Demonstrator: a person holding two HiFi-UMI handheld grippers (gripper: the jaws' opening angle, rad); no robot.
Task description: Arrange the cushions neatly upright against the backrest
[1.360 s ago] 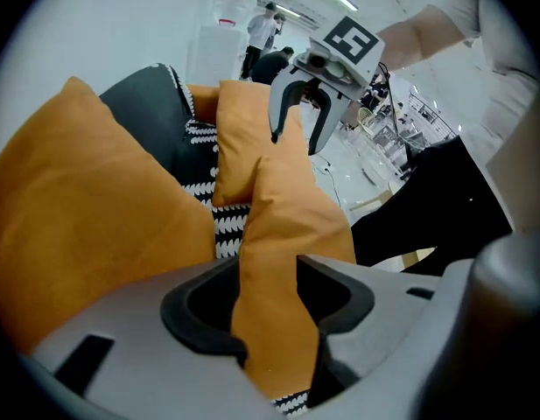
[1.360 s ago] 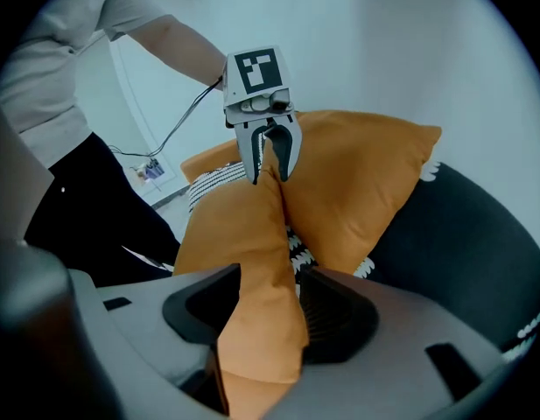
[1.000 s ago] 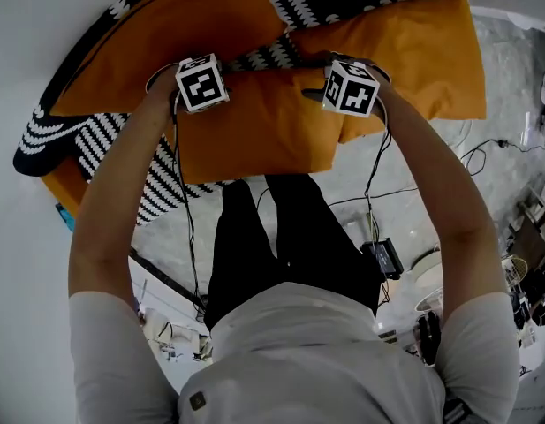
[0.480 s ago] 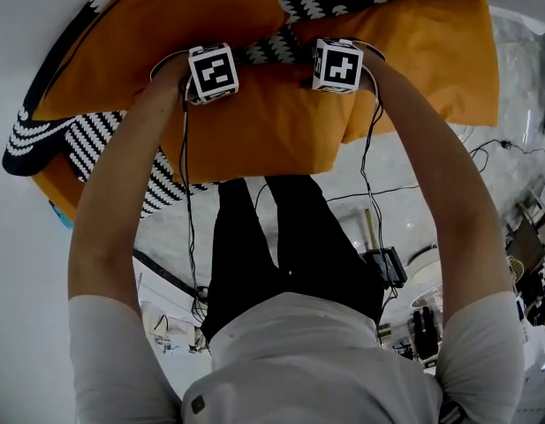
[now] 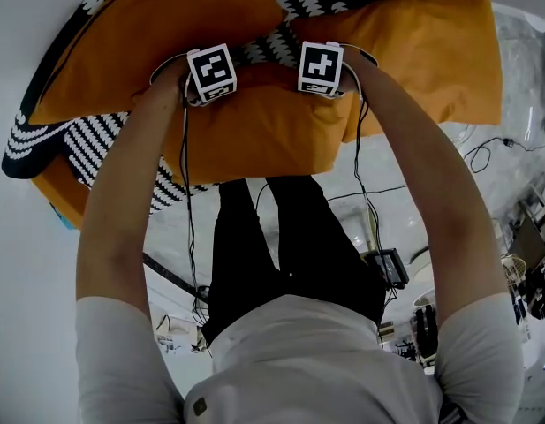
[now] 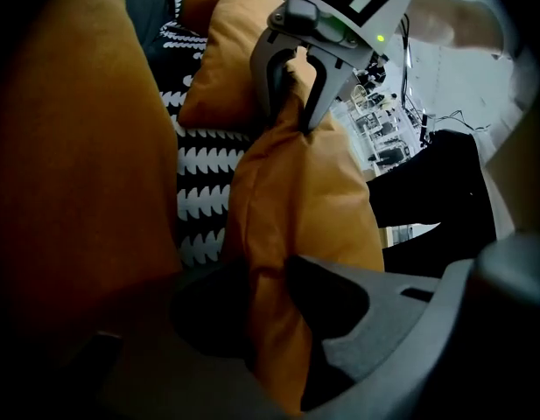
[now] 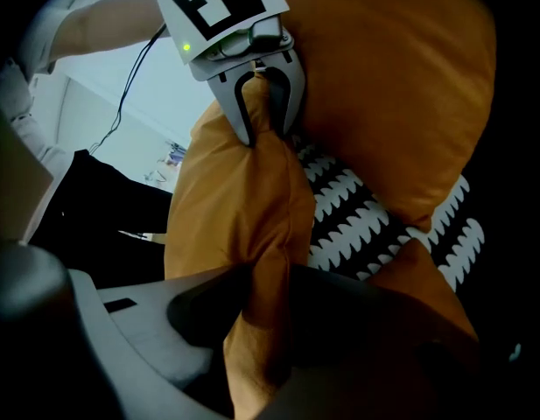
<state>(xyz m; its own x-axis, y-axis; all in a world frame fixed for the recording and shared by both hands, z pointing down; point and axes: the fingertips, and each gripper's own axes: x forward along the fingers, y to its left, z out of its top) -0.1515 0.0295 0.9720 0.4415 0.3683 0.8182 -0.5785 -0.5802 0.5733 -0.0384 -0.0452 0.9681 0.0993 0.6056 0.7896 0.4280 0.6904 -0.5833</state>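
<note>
The middle orange cushion leans on the black-and-white patterned sofa, between a left orange cushion and a right one. My left gripper and right gripper sit side by side on its upper edge. In the left gripper view the left gripper pinches a fold of the orange cushion, and the right gripper bites the same edge farther along. The right gripper likewise clamps the cushion in its own view. Both pairs of jaws have just been closing with that edge between them.
The person's dark-trousered legs stand close to the sofa's front. Cables and a small black box lie on the pale floor at the right, with more clutter at the far right edge. The patterned cover shows between cushions.
Both grippers have come closer together and sunk onto the middle cushion's upper edge. Their jaws have closed on the fabric.
</note>
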